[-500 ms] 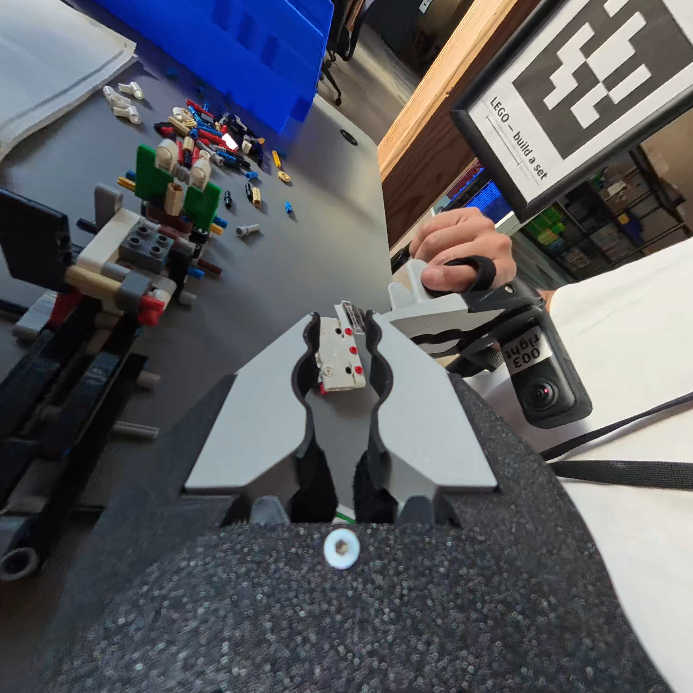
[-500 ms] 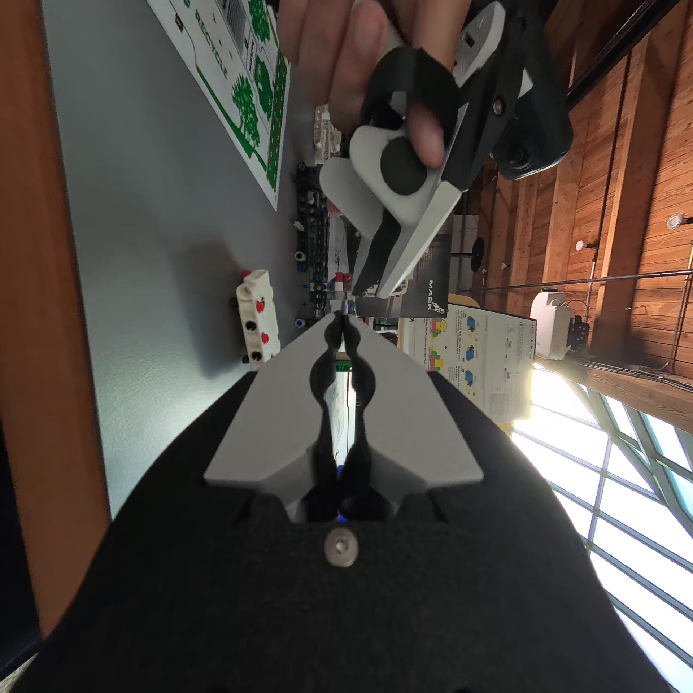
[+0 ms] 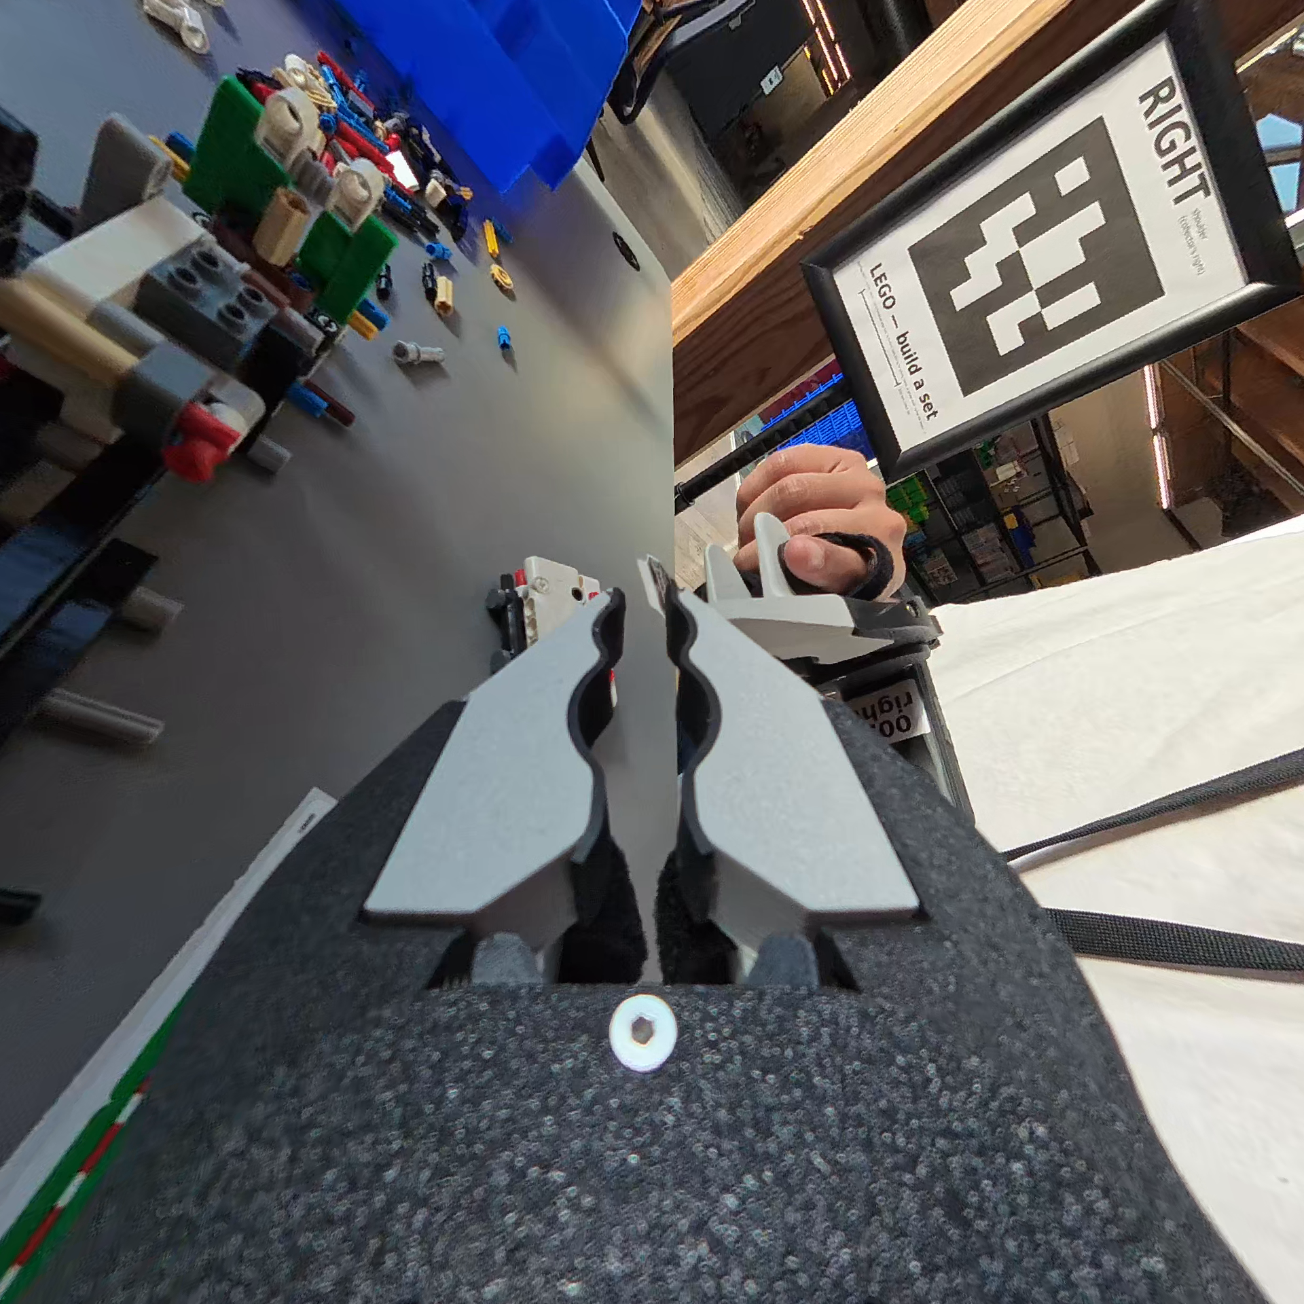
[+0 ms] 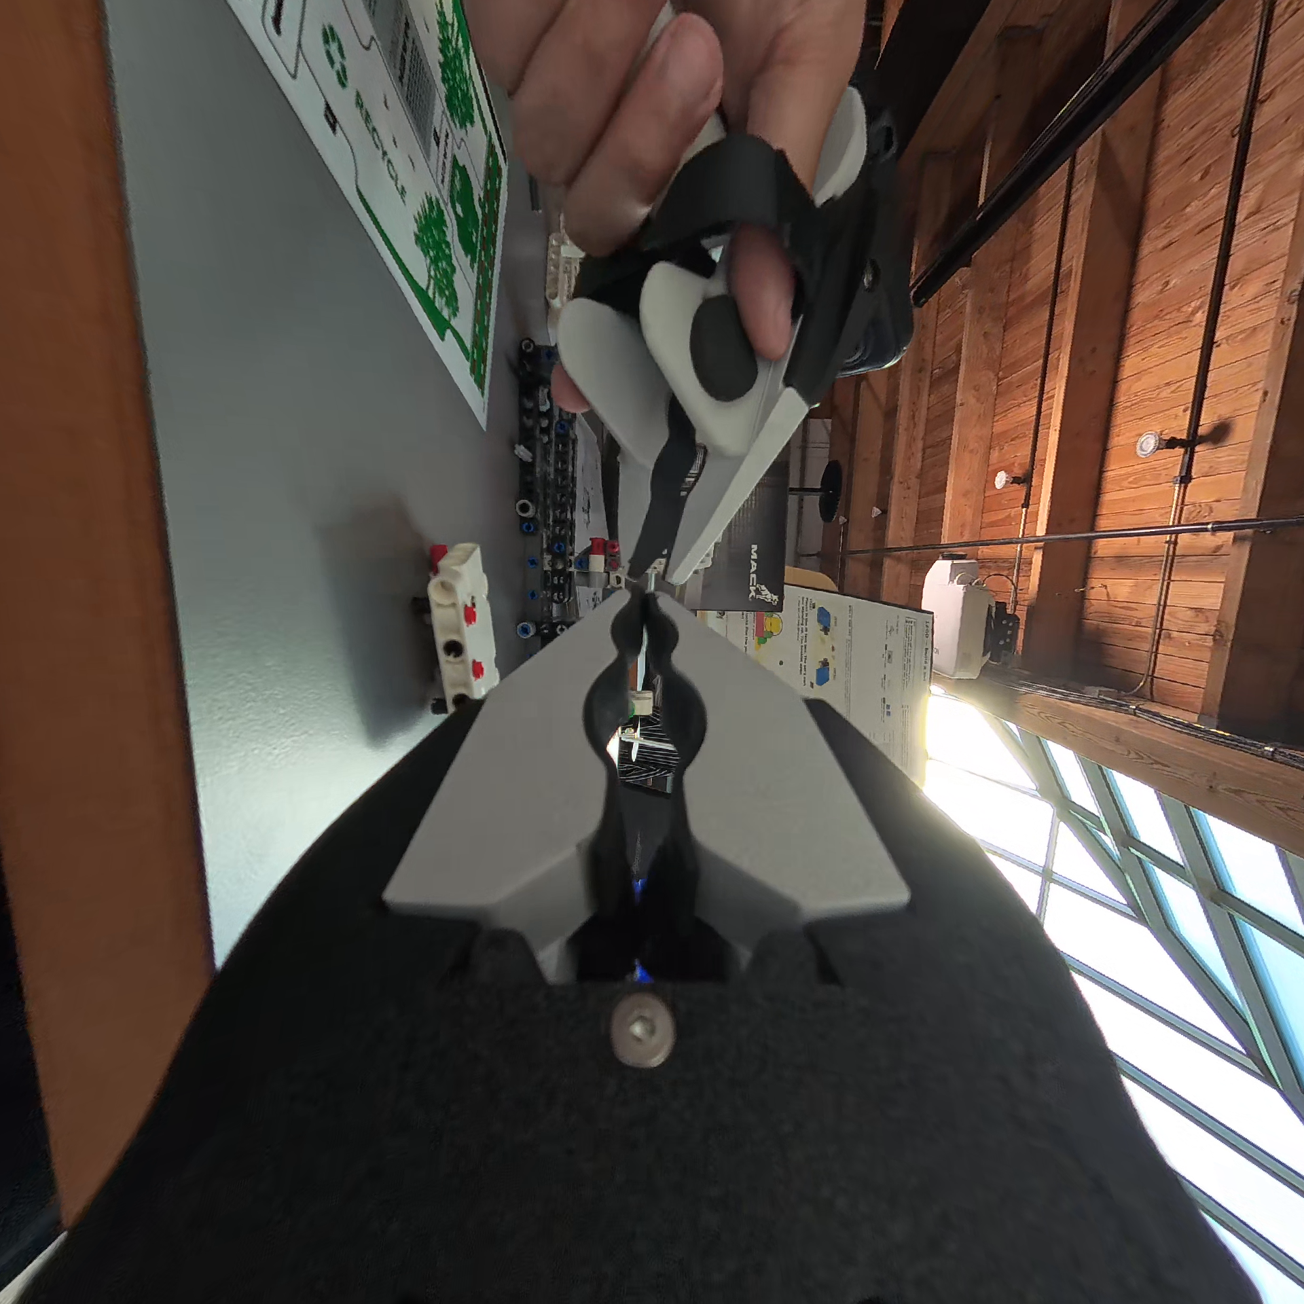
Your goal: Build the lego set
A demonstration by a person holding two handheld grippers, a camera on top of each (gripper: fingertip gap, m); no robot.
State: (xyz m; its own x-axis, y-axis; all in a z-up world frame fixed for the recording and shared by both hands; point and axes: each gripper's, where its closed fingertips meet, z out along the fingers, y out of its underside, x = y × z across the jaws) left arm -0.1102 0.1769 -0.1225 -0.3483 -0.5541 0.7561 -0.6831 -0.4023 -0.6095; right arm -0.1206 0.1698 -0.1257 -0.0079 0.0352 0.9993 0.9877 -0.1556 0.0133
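Daylight falls along the worktop (image 3: 423,564), where a white block (image 3: 547,600) with red pins lies flat; everything else is placed from it. Your left hand-held gripper (image 3: 643,607) hangs just right of the block, a little above the surface. Its fingers (image 3: 536,705) stand a narrow slit apart with nothing between them; bare worktop shows through the gap. The block is beside the left finger, not in the grasp.

Your right hand-held gripper (image 4: 646,600) comes in from the right of the block, tip to tip with the left one. Its jaws are together, clamped on a small flat piece (image 3: 653,575), thin enough to show only as a pale sliver between the pads. The piece pokes out toward the left fingertips, probably so that its free edge can be reached. Your hand (image 3: 811,508) squeezes the trigger, which would keep that pinch firm.

Beyond the block stands a black frame (image 4: 543,494) with blue pins. Farther beyond lie loose parts (image 3: 437,282) and a blue bin (image 3: 494,70), well apart from both grippers.
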